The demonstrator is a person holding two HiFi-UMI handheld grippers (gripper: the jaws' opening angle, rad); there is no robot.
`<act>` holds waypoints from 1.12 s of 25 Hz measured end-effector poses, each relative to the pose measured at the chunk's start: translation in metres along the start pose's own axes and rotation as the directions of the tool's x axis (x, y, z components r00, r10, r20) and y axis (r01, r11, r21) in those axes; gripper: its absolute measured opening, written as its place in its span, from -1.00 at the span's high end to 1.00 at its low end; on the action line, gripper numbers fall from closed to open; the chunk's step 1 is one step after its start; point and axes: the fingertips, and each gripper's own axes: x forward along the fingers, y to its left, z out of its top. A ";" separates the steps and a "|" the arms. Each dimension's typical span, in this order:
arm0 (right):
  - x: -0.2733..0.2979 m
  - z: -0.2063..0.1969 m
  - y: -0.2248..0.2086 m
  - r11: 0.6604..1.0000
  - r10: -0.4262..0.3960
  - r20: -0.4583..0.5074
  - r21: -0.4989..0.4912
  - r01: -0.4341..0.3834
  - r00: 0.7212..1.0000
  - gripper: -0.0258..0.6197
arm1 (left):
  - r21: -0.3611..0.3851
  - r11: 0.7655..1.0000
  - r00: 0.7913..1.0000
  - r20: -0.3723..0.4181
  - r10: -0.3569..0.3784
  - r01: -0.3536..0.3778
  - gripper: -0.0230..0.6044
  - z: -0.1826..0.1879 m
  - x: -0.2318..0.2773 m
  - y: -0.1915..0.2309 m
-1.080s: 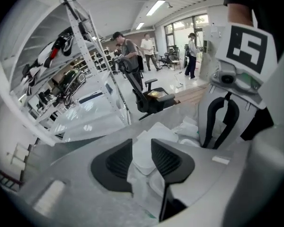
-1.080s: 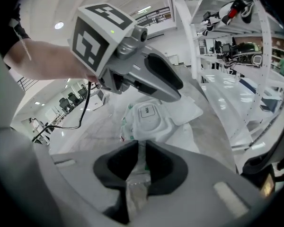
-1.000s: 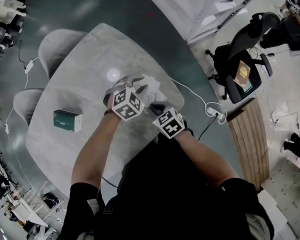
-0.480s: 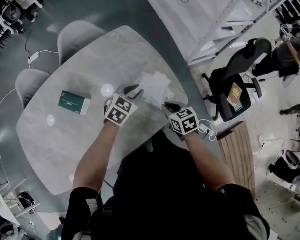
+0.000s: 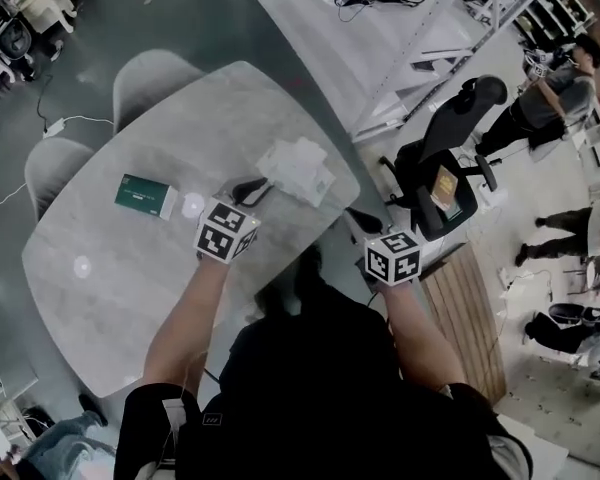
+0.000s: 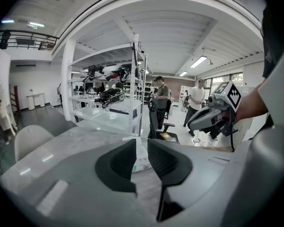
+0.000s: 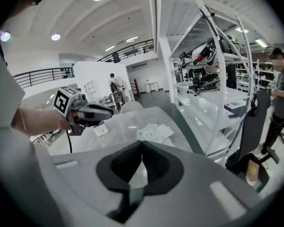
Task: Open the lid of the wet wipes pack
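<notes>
Hovering off the wipes pack (image 5: 298,168), left gripper (image 5: 248,189) closing on nothing, right gripper (image 5: 363,218) clenched empty; best pin pack, then pry it open.

The wet wipes pack (image 5: 298,168) was seen as white. The table (image 5: 110,288) was coloured pale grey with cloudy marks. The small box (image 5: 140,194) was coloured dark green with one white end. The office chair (image 5: 472,96) was black.
</notes>
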 end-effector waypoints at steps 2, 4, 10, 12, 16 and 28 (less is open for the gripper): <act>-0.015 0.007 0.003 1.000 -0.003 0.027 -0.015 0.003 1.000 0.91 | -0.020 1.000 1.000 0.021 0.006 -0.005 0.67 0.006 -0.008 -0.004; -0.025 0.016 0.003 0.999 -0.003 0.055 -0.033 0.005 0.998 0.91 | -0.037 0.999 0.999 0.038 0.017 -0.016 0.68 0.011 -0.015 -0.007; -0.048 0.046 -0.007 0.997 0.030 0.147 -0.071 -0.020 0.989 0.91 | -0.080 0.996 0.997 0.060 0.048 -0.043 0.71 0.026 -0.024 -0.024; -0.058 0.056 -0.014 0.996 0.049 0.168 -0.088 -0.034 0.985 0.91 | -0.107 0.993 0.996 0.070 0.063 -0.055 0.71 0.033 -0.023 -0.032; -0.086 0.076 -0.032 0.991 0.077 0.220 -0.127 -0.049 0.973 0.91 | -0.119 0.989 0.991 0.090 0.096 -0.085 0.72 0.057 -0.015 -0.045; -0.146 0.122 -0.085 0.987 0.049 0.380 -0.162 0.015 0.924 0.91 | -0.126 0.974 0.955 0.206 0.212 -0.188 0.74 0.131 -0.018 -0.051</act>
